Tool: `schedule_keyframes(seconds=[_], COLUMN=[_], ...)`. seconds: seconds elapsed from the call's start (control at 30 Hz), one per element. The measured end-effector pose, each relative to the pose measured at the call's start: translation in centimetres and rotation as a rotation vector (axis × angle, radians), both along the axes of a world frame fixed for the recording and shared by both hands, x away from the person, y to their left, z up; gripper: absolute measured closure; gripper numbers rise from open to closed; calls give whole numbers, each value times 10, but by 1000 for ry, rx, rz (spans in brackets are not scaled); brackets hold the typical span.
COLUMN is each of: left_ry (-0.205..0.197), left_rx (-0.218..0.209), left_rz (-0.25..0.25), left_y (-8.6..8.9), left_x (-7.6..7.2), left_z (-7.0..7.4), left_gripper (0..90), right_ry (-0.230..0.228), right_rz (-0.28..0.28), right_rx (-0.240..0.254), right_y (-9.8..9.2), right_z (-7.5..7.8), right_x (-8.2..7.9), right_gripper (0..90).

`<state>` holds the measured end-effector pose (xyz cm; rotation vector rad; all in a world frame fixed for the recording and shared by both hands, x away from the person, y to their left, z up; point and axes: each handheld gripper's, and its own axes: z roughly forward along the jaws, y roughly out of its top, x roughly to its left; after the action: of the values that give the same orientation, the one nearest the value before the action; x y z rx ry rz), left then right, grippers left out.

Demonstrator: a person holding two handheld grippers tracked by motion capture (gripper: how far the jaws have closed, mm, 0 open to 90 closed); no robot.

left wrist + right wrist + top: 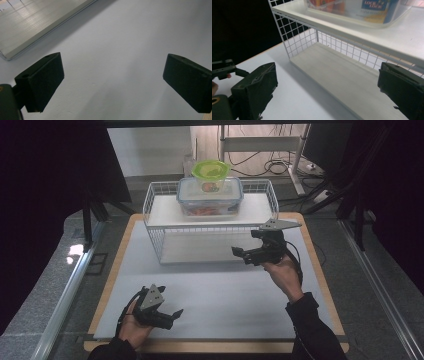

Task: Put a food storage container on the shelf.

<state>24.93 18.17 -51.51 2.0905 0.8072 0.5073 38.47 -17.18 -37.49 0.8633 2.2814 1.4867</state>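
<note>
Box (pixel 210 196) sits on the top shelf of the rack (pixel 155 215), its long axis running along the shelf's length, with a green bowl (pixel 211 170) on its lid. From the fingers outward: we note the right gripper (pixel 247 251) with jaws wide apart, holding nothing, hovering just in front of the rack at its right end; the box lies above and beyond its fingers (pixel 255 85). The left gripper (pixel 170 315) is likewise spread wide and empty, low over the mat (pixel 120 37), well apart from the rack. We judge the right hand nearer the box, needing to rise to shelf height.
</note>
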Motion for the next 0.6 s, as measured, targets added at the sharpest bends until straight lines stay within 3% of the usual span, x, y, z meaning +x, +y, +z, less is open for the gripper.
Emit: schedule_keyframes(seconds=[0.17,0.37,0.6], left_ry=[0,1,-2], left_rx=[-3,-4,-3], left_rz=[0,-1,-1], left_y=[1,1,1], left_x=[0,0,0], left_z=[0,0,0], left_gripper=[33,33,33], right_ry=[15,9,4], right_rz=[-5,-23,-5], right_rx=[13,-7,-60], right_y=[-4,-5,-3], right_z=[-9,-13,-23], right_x=[-3,-7,-17], right_gripper=[19,0,0])
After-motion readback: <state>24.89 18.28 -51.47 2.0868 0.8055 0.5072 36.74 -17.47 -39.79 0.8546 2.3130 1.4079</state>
